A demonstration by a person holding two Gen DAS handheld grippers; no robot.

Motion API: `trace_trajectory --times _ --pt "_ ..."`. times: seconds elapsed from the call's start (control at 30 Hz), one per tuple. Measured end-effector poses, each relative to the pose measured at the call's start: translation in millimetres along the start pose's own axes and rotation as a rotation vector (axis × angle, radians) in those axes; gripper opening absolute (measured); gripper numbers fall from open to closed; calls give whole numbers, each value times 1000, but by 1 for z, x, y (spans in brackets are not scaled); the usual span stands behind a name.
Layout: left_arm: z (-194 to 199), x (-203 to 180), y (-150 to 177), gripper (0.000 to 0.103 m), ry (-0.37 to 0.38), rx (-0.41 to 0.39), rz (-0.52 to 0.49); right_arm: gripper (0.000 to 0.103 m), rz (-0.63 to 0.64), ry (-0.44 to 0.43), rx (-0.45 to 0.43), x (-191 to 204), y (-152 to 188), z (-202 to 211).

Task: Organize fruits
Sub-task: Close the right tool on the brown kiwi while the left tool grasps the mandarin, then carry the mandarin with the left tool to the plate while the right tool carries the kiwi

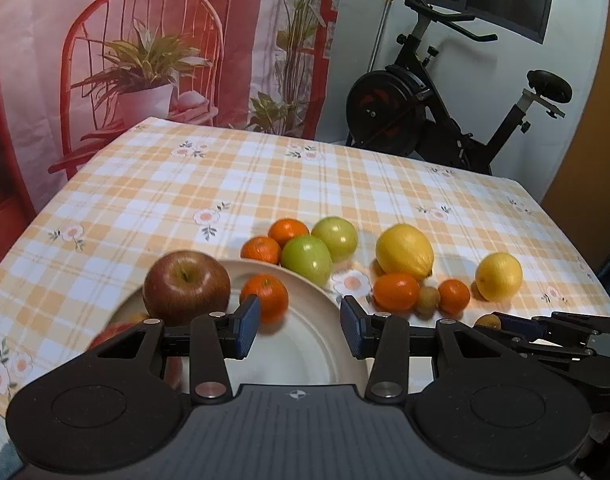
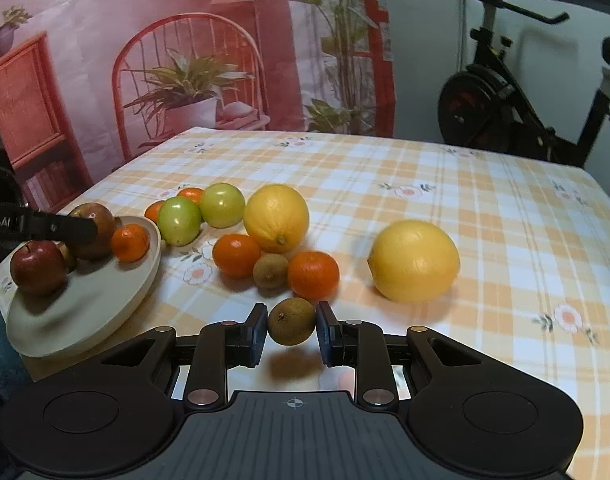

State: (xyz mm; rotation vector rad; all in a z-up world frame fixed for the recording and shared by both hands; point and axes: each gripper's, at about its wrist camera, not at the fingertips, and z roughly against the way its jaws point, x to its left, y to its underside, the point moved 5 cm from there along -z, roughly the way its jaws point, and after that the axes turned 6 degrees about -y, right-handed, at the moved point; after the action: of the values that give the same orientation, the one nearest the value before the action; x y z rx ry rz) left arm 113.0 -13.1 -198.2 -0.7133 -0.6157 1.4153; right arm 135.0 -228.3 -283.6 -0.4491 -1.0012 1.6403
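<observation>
- The right gripper (image 2: pixel 292 330) is clamped on a small brown fruit (image 2: pixel 291 321); both pads press its sides at the lower centre of the right wrist view, and the fruit's shadow on the cloth below suggests it is lifted clear of the table.
- The fruit is nearly round, so no long axis matters; its stem dimple faces up and toward the left pad.
- The plate (image 2: pixel 85 312) lies at the lower left of that view, well apart from the held fruit, already carrying two red apples and an orange (image 2: pixel 130 242).
- The relation the next move likely turns on: the plate sits to the left of the jaws, with its bare patch on the side nearer the camera.
- The left gripper (image 1: pixel 300 329) hangs over the plate (image 1: pixel 305 360) in the lower centre of its own view, jaws apart and holding nothing.
- It is the nearer one to the plate and may crowd the drop spot.
- Loose fruit, two lemons (image 2: pixel 413 260) among it, sits on the checked cloth (image 2: pixel 425 184) above the right gripper's jaws in frame.
</observation>
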Motion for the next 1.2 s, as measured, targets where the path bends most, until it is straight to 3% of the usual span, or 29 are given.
trace_trajectory --times 0.17,0.5,0.6,0.73,0.93,1.2 --pt "-6 3 -11 47 -3 -1 -15 24 22 -7 -7 2 -7 -4" --pt "-28 28 -50 42 -1 22 58 24 25 -17 -20 0 -13 -5" --pt "-46 39 -61 34 3 63 106 24 20 -22 -23 -1 -15 -8" --pt "-73 48 -66 34 -10 133 137 24 20 -32 -24 1 -17 -11" --pt "-106 44 -60 34 5 239 101 24 12 -40 -18 -1 -18 -16" --pt "-111 47 -57 34 46 286 81 24 -15 -38 -17 -8 -16 -17"
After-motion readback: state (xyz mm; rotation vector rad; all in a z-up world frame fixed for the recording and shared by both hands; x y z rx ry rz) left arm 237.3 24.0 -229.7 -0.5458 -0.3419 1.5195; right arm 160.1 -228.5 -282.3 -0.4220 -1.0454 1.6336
